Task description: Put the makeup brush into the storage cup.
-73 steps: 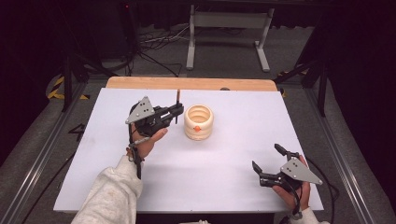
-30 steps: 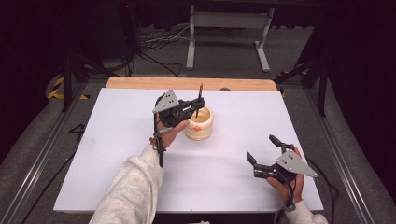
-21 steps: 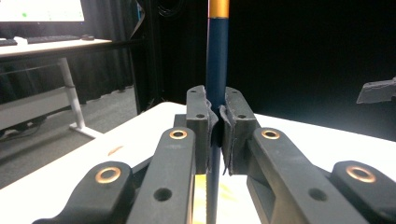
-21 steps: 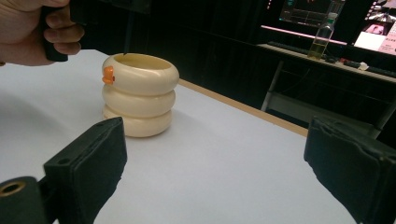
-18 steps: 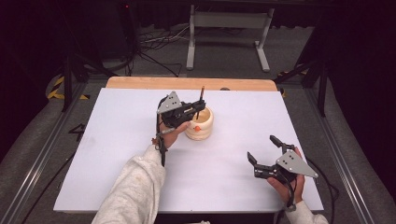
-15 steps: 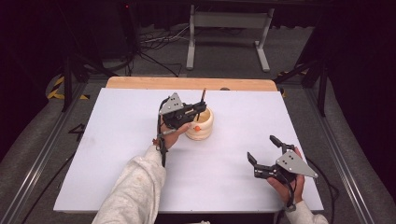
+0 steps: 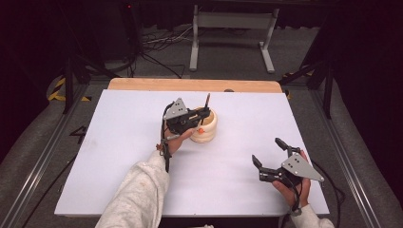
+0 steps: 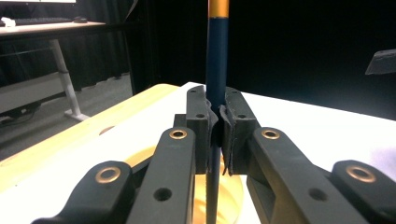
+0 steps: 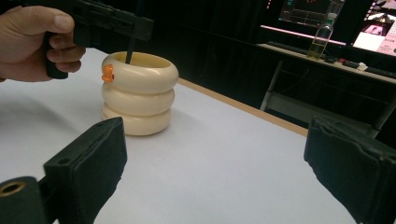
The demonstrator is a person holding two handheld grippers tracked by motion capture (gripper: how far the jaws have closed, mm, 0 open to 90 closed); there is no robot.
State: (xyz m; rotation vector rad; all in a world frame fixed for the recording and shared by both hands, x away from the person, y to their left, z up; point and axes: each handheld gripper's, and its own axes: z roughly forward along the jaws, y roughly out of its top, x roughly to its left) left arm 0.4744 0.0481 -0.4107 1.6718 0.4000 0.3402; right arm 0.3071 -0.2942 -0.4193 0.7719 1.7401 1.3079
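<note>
We hold the left gripper right over the cream ringed holder, its jaws pinching a dark blue pen that stands upright. The pen's lower end dips inside the holder's mouth, and its gold-banded upper end rises above the jaws. A small orange knob sits on the holder's top ring. Our right gripper rests well away from the holder, on the near right of the white table, jaws spread wide around nothing.
</note>
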